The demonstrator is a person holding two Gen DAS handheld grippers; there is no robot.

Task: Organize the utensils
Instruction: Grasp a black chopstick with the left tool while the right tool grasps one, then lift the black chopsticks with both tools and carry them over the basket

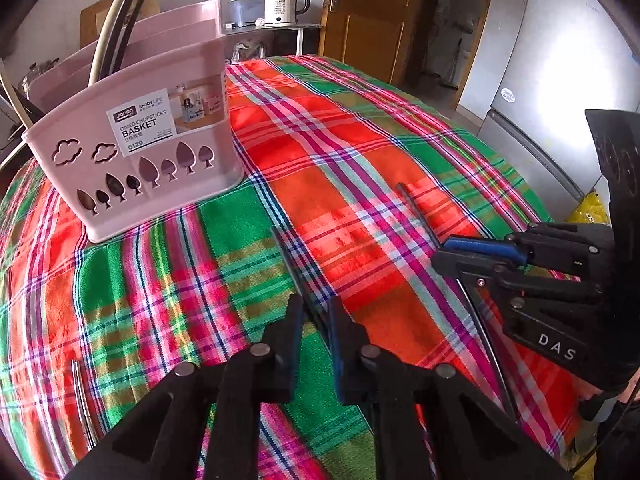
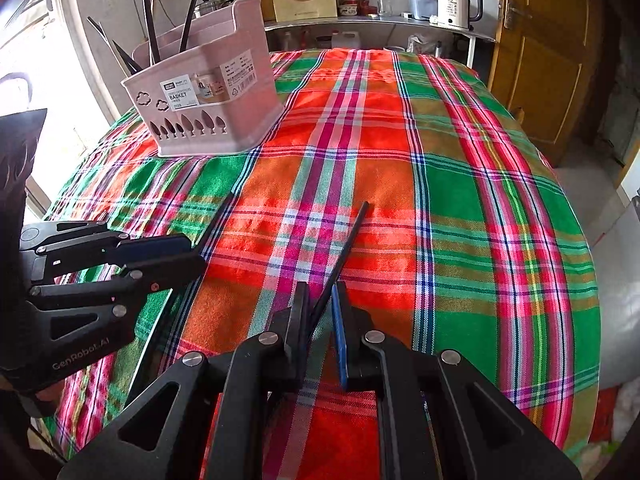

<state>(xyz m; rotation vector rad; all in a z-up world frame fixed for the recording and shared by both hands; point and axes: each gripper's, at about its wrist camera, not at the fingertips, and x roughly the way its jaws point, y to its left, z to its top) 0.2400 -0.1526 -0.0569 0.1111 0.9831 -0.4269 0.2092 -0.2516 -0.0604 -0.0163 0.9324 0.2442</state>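
A pink chopsticks basket (image 1: 152,140) (image 2: 208,112) stands at the far left of the plaid tablecloth (image 1: 360,140), with several dark sticks (image 2: 150,32) upright in it. My left gripper (image 1: 318,304) (image 2: 196,252) is shut on a black chopstick (image 1: 288,256) (image 2: 220,216) that lies low over the cloth and points toward the basket. To its right, my right gripper (image 2: 320,292) (image 1: 440,256) is shut on a second black chopstick (image 2: 348,244) (image 1: 416,208), also pointing away from me. The two grippers sit side by side, apart.
A thin metal utensil (image 1: 484,332) lies on the cloth under the right gripper, and another (image 1: 80,392) lies near the left front edge. A kettle (image 2: 456,4) stands on a shelf behind the table. A wooden door (image 2: 540,60) is to the right.
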